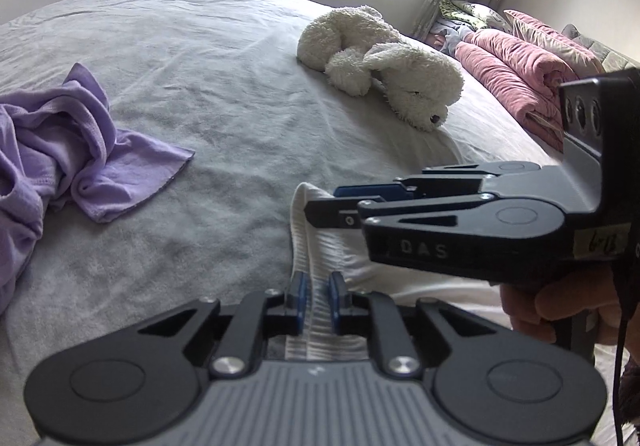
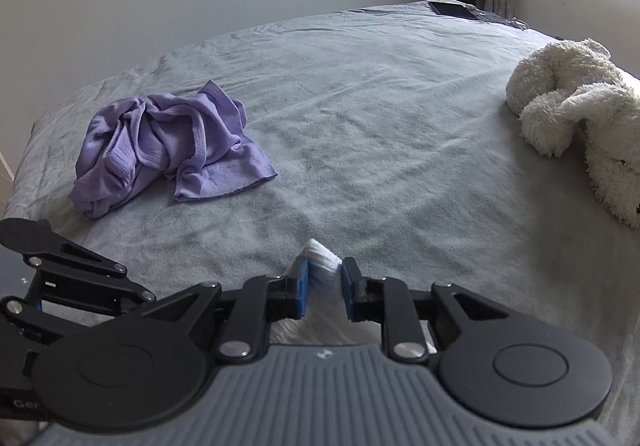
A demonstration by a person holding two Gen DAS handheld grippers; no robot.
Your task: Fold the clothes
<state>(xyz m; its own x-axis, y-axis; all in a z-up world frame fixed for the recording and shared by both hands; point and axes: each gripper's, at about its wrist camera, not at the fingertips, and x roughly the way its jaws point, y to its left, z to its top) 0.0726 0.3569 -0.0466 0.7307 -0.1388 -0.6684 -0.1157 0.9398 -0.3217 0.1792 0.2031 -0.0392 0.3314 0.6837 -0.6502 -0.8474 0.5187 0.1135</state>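
Left wrist view: we pinch the white ribbed garment in both the left gripper and right gripper; soft, limp, best held by its hem.

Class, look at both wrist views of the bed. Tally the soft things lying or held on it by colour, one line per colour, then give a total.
Purple: 1, the crumpled purple garment.
White: 2, the white garment held in both claws, left claw and right claw, and the plush toy.
Pink: 1, the folded pink blanket.
Total: 4
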